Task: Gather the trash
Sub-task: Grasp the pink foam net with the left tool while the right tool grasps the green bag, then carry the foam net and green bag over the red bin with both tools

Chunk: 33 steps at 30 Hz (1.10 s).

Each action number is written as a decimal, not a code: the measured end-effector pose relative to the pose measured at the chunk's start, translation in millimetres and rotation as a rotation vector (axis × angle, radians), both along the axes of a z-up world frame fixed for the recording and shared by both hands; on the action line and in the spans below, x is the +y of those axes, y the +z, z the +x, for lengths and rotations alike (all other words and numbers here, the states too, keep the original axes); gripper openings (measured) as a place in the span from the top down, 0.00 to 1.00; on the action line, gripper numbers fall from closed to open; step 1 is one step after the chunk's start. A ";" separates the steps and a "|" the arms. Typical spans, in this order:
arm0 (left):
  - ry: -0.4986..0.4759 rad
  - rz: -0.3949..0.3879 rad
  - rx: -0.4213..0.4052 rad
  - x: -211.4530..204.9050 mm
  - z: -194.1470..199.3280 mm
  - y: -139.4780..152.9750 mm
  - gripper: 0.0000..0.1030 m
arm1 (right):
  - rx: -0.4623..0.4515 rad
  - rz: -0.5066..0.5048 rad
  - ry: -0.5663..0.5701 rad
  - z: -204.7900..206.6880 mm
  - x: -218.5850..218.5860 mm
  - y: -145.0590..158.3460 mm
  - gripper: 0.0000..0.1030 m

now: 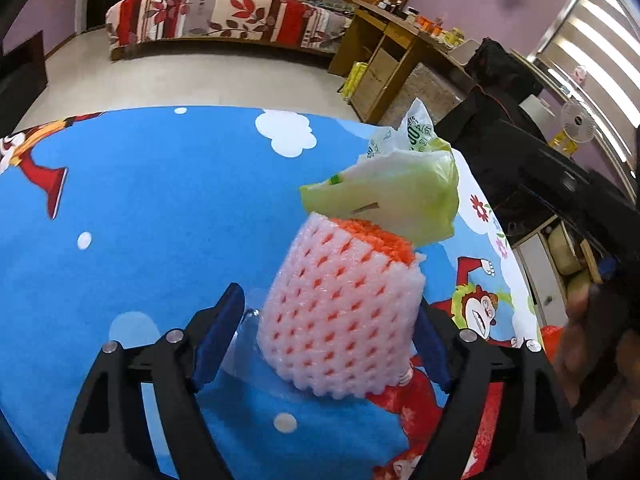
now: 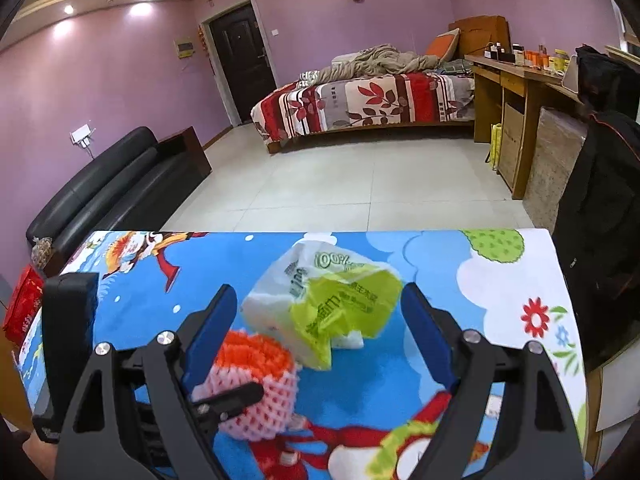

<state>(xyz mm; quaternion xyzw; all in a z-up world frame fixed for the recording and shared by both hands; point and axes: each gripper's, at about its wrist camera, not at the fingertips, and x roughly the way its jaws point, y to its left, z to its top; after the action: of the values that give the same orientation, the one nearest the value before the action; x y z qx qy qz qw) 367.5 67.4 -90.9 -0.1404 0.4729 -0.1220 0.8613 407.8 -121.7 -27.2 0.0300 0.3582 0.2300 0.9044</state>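
Cartoon tablecloth (image 2: 500, 280), crumpled green-white wrapper (image 2: 324, 312) printed "100%", pink foam net (image 1: 340, 320)

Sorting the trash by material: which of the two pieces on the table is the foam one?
The pink foam fruit net, an upright mesh sleeve with orange inside, between the left claw's fingers. The other is a crumpled green-and-white plastic wrapper.

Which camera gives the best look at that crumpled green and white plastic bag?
The right wrist view: the plastic bag sits centred, unobstructed. In the left wrist view, the bag is partly hidden behind the foam net roll.
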 end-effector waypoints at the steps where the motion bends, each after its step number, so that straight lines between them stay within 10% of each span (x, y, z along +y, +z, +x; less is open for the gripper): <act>1: -0.019 -0.010 0.001 -1.0 1.4 -1.8 0.27 | 0.005 -0.003 -0.005 5.0 2.1 -2.2 0.21; 9: -0.084 -0.041 0.019 -8.6 9.8 -12.6 0.27 | 0.052 -0.051 -0.004 37.8 19.4 -26.4 0.21; 11: -0.104 -0.042 0.031 -13.2 9.0 -12.2 0.32 | 0.065 -0.064 0.011 40.3 24.3 -30.4 0.51; 16: -0.131 -0.063 0.050 -18.2 -2.1 -12.5 0.41 | 0.055 -0.127 0.066 26.7 33.0 -34.3 0.81; 33: -0.299 -0.079 0.098 -93.2 -103.5 -10.4 0.54 | 0.027 -0.158 -0.050 -120.9 -76.2 -24.8 0.83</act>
<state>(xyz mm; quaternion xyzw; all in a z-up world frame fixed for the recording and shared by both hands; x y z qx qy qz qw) 264.1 -25.8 -101.4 -0.1080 0.5246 -0.2604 0.8033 286.9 -197.9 -51.9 -0.0296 0.3866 0.1781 0.9044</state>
